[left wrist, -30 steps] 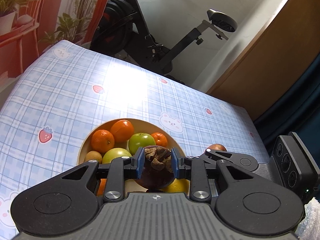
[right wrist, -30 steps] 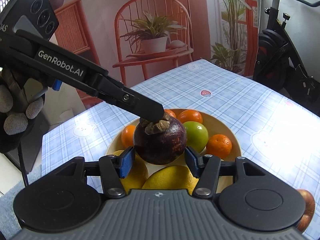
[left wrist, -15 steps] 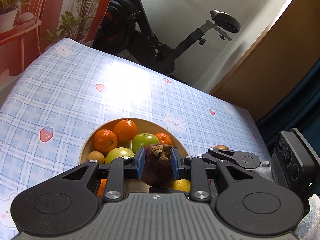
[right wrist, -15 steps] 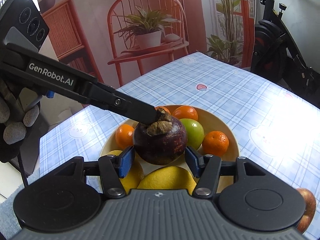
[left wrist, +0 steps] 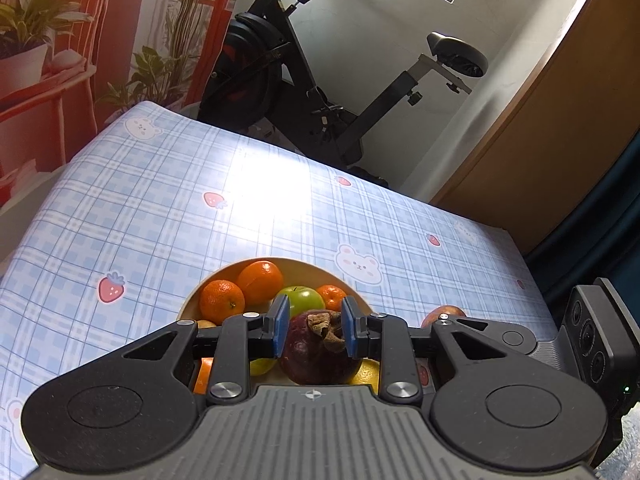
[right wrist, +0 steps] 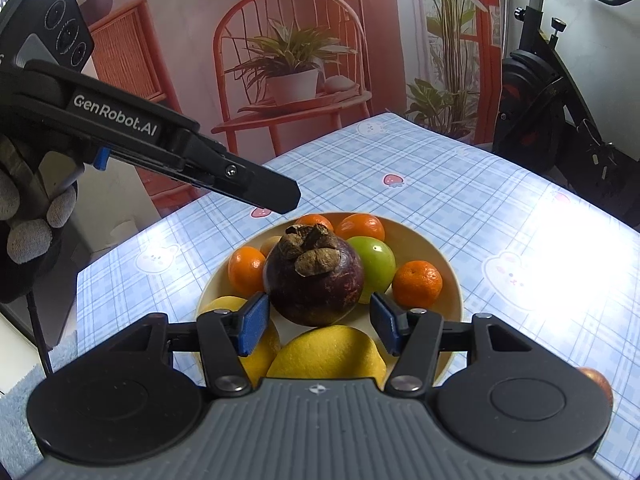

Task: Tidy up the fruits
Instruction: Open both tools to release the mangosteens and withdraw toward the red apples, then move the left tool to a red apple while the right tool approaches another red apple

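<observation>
- The mangosteen (right wrist: 316, 280) sat in the middle of the bowl (right wrist: 452, 280), on top of the other fruit, on the checked worktop (right wrist: 440, 184).
- It was near round with no marked long axis. Its stem-to-base axis stood close to upright, and the dried brown calyx pointed up towards 12 o'clock, tipped slightly towards the right wrist camera.
- The left gripper (right wrist: 286, 198) reached in from 10 o'clock, with its tip above the calyx and clear of it. Its fingers were drawn in to their narrowest, with only a slim gap between the pads and nothing clamped.
- A gloved hand (right wrist: 32, 216) held that tool at the 9 o'clock edge of the right wrist view.
- The right gripper (right wrist: 320, 326) stood at 6 o'clock of the mangosteen. Its fingers were apart and flanked the near side of the fruit without pressing on it.
- Around the mangosteen lay a green apple (right wrist: 374, 264) at 3 o'clock, an orange (right wrist: 246, 270) at 9 o'clock and a lemon (right wrist: 328, 352) at 6 o'clock.
</observation>
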A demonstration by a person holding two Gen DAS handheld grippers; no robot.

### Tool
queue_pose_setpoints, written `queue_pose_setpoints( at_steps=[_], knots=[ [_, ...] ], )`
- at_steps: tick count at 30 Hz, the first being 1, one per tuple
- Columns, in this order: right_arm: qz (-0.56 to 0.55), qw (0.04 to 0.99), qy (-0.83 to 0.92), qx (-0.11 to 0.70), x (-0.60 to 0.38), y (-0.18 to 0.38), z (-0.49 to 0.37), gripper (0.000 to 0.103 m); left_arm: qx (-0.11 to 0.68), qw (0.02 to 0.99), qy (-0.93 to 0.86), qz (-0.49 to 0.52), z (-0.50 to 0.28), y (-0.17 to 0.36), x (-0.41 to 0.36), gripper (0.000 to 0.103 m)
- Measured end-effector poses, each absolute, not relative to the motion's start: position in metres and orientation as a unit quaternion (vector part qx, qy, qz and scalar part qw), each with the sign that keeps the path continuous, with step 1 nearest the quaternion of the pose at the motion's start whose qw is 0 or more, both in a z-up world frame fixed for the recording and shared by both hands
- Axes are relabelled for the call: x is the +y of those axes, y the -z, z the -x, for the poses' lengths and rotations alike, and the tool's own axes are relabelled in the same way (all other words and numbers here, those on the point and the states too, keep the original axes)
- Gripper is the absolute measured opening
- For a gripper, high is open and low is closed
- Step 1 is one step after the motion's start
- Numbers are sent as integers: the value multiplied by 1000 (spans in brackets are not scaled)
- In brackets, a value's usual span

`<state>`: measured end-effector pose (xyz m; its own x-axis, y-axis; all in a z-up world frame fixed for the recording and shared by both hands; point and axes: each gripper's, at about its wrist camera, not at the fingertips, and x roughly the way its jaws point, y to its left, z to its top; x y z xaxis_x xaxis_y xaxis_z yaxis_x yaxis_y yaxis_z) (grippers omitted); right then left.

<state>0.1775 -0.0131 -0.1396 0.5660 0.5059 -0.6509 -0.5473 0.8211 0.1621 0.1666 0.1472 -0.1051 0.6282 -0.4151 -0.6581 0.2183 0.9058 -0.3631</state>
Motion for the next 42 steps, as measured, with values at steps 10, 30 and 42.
queue_pose_setpoints(
  at_steps=[10, 30, 42],
  knots=[
    [34, 912, -276, 301, -48, 127, -148, 59, 380, 901, 182, 103, -163, 95, 119, 29],
    [-16, 949, -171, 266, -156, 138, -108, 66, 397, 886, 231, 59, -178, 112, 45, 30],
    [-32, 944, -171, 280, -168, 159, -107, 70, 398, 886, 235, 24, -177, 115, 21, 31]
  ],
)
